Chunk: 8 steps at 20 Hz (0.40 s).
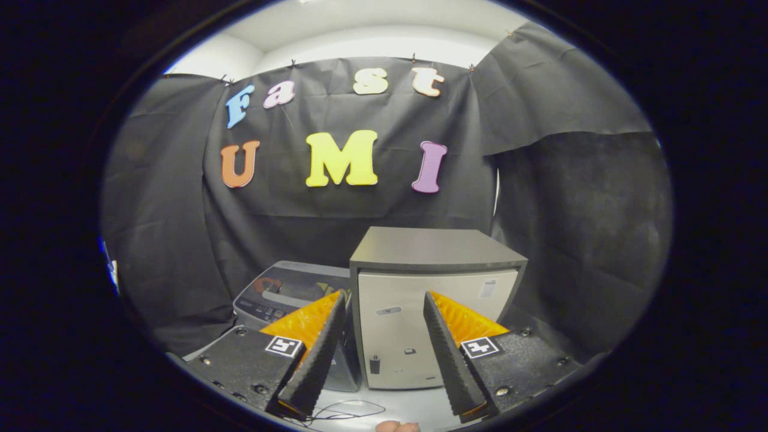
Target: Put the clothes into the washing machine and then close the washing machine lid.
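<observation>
A small grey washing machine [282,294] stands on the white table, beyond my left finger [318,354], which hides its right part. Its lid looks down, dark and glossy, with a control panel along the near edge. My gripper [384,300] is open, nothing between its fingers, held back from the machine and pointing toward the box beside it. No clothes are visible to me.
A grey box with a pale front door [429,312], like a small safe or fridge, stands right of the washing machine, straight ahead between the fingers. A thin cable [348,411] lies on the white table [414,408] near the fingers. A fingertip [397,426] peeks in below.
</observation>
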{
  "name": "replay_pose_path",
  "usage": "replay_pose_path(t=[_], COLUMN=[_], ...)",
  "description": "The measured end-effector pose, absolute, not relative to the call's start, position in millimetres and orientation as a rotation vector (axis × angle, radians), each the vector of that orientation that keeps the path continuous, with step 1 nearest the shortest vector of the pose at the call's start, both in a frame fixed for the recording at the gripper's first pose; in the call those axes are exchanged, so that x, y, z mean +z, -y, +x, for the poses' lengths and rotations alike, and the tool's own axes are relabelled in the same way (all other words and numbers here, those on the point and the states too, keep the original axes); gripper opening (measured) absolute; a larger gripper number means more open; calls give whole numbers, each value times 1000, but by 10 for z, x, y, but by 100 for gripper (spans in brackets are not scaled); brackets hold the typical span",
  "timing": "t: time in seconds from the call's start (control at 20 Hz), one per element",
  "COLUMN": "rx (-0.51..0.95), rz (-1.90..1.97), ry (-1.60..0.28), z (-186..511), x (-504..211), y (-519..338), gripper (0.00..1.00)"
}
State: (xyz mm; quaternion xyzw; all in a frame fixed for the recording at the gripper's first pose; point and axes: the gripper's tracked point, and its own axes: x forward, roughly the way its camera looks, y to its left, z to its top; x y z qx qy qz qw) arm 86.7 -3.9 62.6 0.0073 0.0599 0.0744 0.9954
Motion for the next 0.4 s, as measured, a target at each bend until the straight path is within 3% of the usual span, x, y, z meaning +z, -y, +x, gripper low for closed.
replay_pose_path(t=[0.4], rx=[136], rz=[19], ry=[-107], z=[898], x=[669], y=[229], gripper=[82])
